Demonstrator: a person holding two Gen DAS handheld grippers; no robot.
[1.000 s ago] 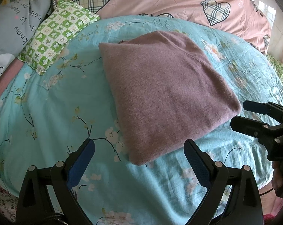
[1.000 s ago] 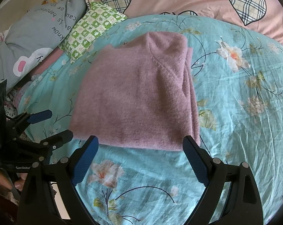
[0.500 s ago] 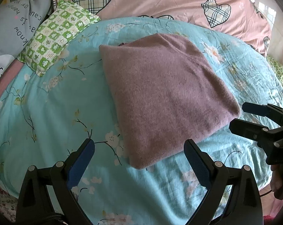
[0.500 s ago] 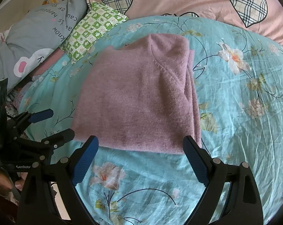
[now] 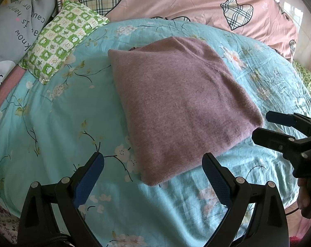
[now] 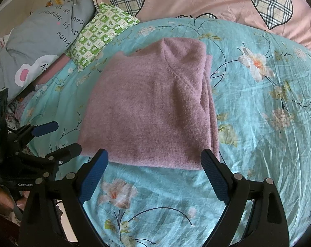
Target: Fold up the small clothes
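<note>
Nearest the left camera, the left gripper (image 5: 153,164) has its blue-padded fingers (image 5: 89,180) spread wide and holding nothing, hovering over the turquoise floral bedsheet (image 5: 52,123); just beyond its fingertips lies the folded mauve knit sweater (image 5: 180,103), flat on the sheet, its near corner between the two fingers but not touched by them. To that gripper's right the right gripper (image 5: 264,126) hangs beside the sweater's right corner, likewise spread and empty, a hand (image 5: 305,193) gripping its handle; from its own camera the right gripper (image 6: 154,158) frames the sweater's near hem, which sits just ahead of its fingertips. Farther off, ahead and left of the left gripper, a green-and-white checked pillow (image 5: 60,39) rests at the sheet's edge, with a grey printed pillow (image 5: 21,28) beside it; farthest back stretches a pink cover with plaid hearts (image 5: 176,2).
</note>
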